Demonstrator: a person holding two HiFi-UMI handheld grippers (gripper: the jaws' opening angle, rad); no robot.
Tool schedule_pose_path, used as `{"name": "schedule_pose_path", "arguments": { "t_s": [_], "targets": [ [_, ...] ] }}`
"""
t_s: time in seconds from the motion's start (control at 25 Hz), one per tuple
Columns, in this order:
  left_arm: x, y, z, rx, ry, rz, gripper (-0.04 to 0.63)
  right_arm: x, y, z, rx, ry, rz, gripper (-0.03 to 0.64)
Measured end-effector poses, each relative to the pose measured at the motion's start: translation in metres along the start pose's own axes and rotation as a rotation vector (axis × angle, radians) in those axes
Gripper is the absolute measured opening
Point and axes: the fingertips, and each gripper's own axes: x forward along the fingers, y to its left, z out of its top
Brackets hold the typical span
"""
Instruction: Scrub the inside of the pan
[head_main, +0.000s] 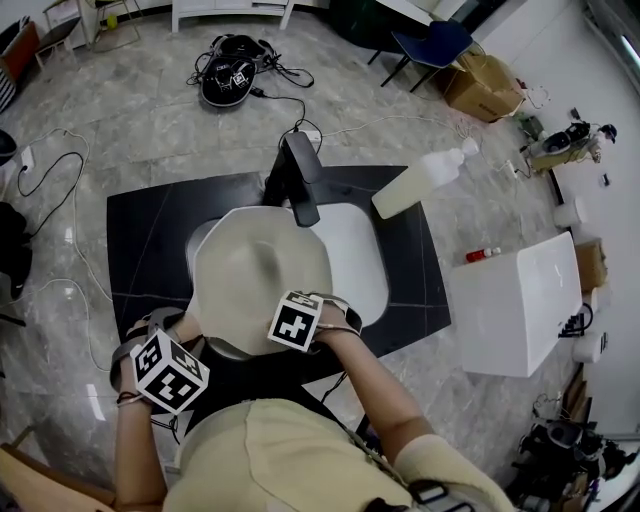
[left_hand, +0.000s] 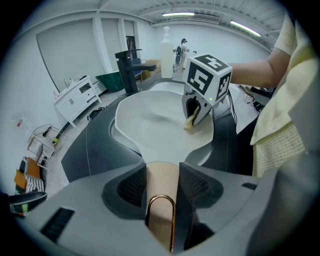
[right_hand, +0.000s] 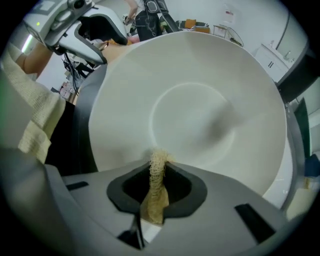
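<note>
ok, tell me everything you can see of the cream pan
The wide, shallow, round cream pan looks matte, its inside bare with a faint circular base ring. It sits over the white sink basin, below the black faucet. Its tan handle, ending in a copper-coloured loop, is clamped in the left gripper's jaws. The right gripper holds a tan fibrous scrubber against the near inner wall.

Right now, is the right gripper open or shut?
Shut. The right gripper pinches a tan mesh scrubber, its tip at the pan's inner surface.
</note>
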Motion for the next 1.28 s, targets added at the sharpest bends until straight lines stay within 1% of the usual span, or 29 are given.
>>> {"name": "schedule_pose_path", "arguments": {
  "t_s": [0.24,0.4,0.6,0.92,1.0,1.28],
  "targets": [
    [0.000,0.000,0.000,-0.006,-0.005,0.004,0.210,0.004,-0.043,-0.019,-0.079,0.119,-0.213,0.071],
    [-0.001,-0.001,0.001,-0.009,-0.006,0.003,0.210,0.002,-0.064,-0.022,-0.106,0.142,-0.320,0.071],
    [-0.001,0.000,0.001,-0.012,-0.012,0.007,0.210,-0.002,-0.092,-0.019,-0.131,0.131,-0.453,0.071],
    [-0.001,0.001,0.000,-0.023,-0.017,0.008,0.210,-0.014,-0.130,-0.002,-0.174,0.075,-0.646,0.071],
    [-0.001,0.002,0.000,-0.025,-0.018,0.010,0.210,-0.017,-0.137,0.002,-0.186,0.058,-0.683,0.071],
    [-0.001,0.002,-0.001,-0.035,-0.027,0.010,0.210,-0.023,-0.153,0.018,-0.239,0.033,-0.767,0.071]
  ]
}}
